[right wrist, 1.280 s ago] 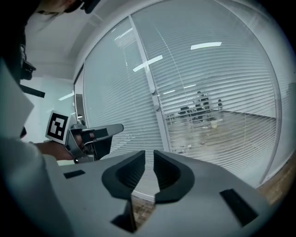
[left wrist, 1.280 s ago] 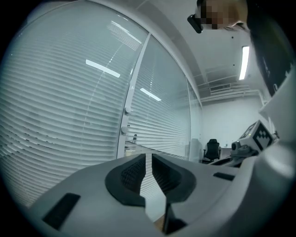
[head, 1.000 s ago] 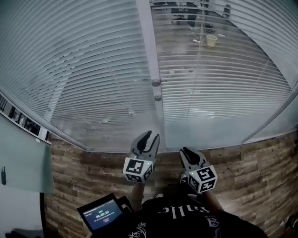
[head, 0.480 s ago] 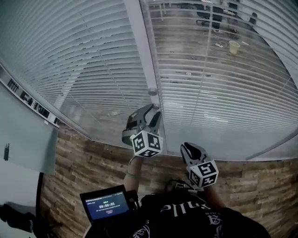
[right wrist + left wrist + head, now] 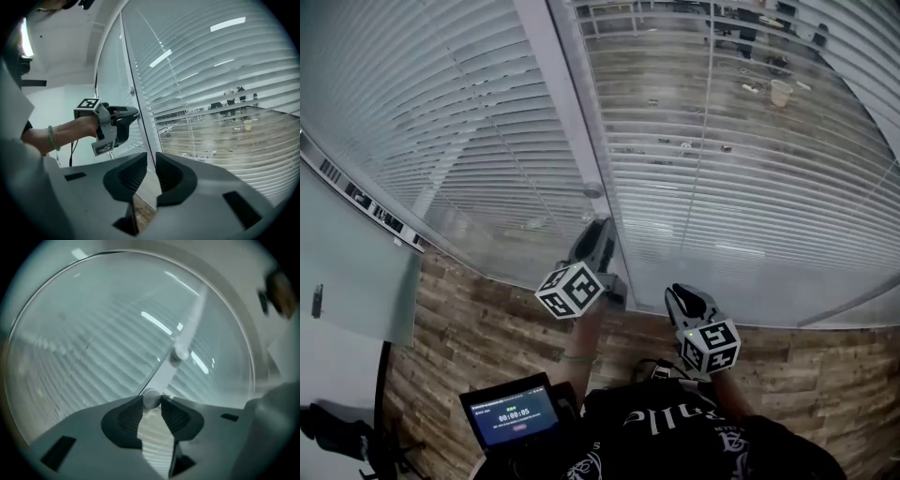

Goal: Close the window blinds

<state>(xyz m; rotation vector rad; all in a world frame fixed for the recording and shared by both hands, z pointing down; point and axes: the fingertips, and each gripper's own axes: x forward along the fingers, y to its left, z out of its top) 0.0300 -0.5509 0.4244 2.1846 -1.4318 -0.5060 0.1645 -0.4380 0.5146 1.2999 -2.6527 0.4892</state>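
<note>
Task barely begun: the window blinds (image 5: 750, 187) behind the glass aren't shut yet; thru the right pane's slats we see the room beyond. Our left gripper (image 5: 151, 403) reaches far to the post (image 5: 558, 103) btwn the panes. Its jaws have just been closing & their tips pinch the nearer round knob (image 5: 151, 397), probably the slat control. Our right gripper (image 5: 148, 174) hangs near, right of the post, jaws narrowly apart w/ nothing btwn. Turning the knob remains.
</note>
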